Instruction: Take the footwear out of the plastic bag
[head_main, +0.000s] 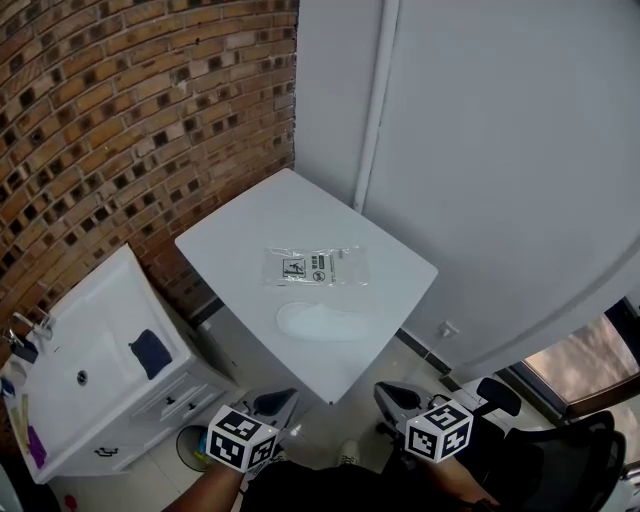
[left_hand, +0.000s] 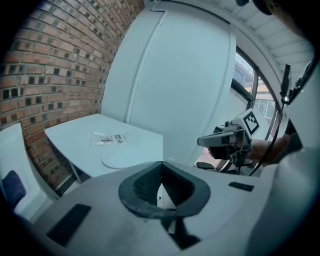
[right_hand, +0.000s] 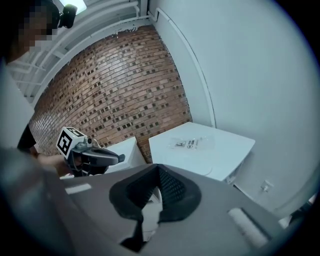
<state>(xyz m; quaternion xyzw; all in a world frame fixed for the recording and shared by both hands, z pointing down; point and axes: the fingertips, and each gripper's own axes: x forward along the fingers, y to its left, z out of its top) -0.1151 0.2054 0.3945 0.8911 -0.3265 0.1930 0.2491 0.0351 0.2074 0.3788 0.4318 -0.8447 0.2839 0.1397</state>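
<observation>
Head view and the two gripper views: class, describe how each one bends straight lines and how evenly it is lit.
Head view: brick wall courses bow, table evenly lit. Left gripper view: heavy fisheye, black corners, bright window at right. Right gripper view: same black rim, wall pipe curves.

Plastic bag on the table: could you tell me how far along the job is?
Done: nothing clearly; the plastic bag lies on the table, a pale flat shape beside it, unidentifiable. In hand: nothing; left tongs and right tongs shut, empty, off the table. Left: apparently everything.
</observation>
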